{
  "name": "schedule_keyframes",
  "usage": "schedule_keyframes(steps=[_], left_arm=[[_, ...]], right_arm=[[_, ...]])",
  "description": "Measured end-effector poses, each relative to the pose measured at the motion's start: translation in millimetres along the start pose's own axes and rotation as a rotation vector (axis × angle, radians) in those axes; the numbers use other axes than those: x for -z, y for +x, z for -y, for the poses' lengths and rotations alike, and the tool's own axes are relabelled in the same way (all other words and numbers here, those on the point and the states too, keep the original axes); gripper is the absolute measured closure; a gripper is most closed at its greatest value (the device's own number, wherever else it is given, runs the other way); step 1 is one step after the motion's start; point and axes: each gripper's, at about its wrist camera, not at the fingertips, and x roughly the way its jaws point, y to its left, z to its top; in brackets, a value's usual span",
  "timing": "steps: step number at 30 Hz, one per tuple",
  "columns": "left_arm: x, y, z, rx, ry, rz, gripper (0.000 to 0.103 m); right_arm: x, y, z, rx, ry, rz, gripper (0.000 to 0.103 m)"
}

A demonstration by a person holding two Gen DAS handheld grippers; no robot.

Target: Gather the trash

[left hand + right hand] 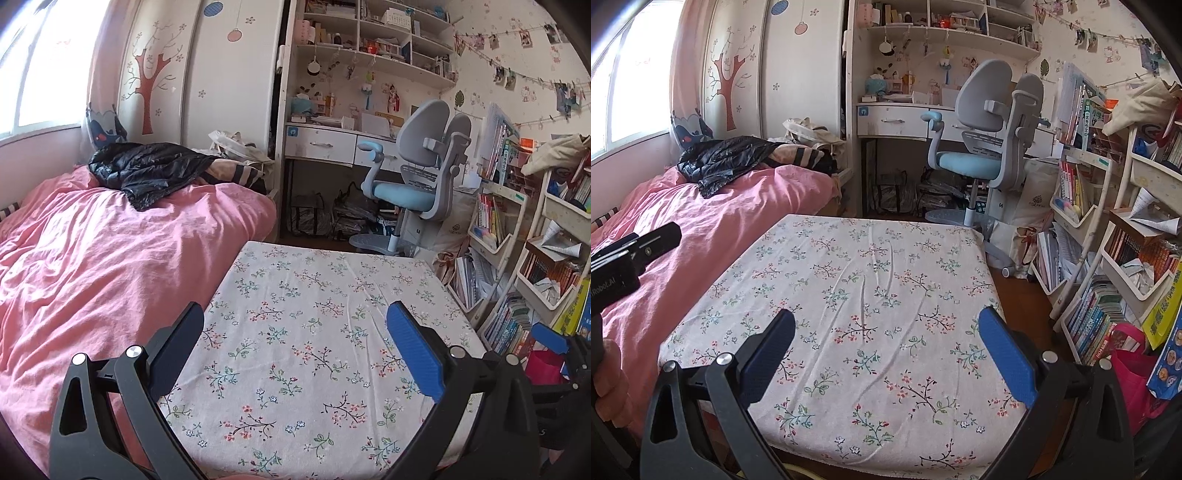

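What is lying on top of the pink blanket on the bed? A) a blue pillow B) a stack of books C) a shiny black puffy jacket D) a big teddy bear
C: a shiny black puffy jacket lies crumpled at the far end of the pink blanket, near the window, and shows in both wrist views.

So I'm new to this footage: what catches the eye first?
The floral cloth fills the foreground, bare, under both open grippers, left and right. Left of it lies a pink duvet with a black bag at its far end. Behind stands a grey-blue chair at the desk.
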Motion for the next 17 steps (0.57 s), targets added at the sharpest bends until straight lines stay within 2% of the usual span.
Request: schedule_keyframes(steps=[4,8,12,17], left_arm=[[-1.1,4.1,3.8,-0.043,0.045,-0.006,0.007],[-3.7,15.5,5.1,-0.073,0.078,-0.047,0.007],[-7.9,33.8,-0.9,-0.067,0.070,-0.140,0.007],[-10.3,47.0,-11.1,-0.080,0.064,-0.167,0.007]], right_arm=[[2.2,11.4,1.8,0.005,-0.009,-0.051,0.008],[4.6,40.3,9.9,0.005,0.008,-0.145,0.008],[2.9,85.3,17.7,0.054,-0.013,-0.262,0.008],[-2.6,135.8,23.5,0.147,-0.061,-0.328,0.008]])
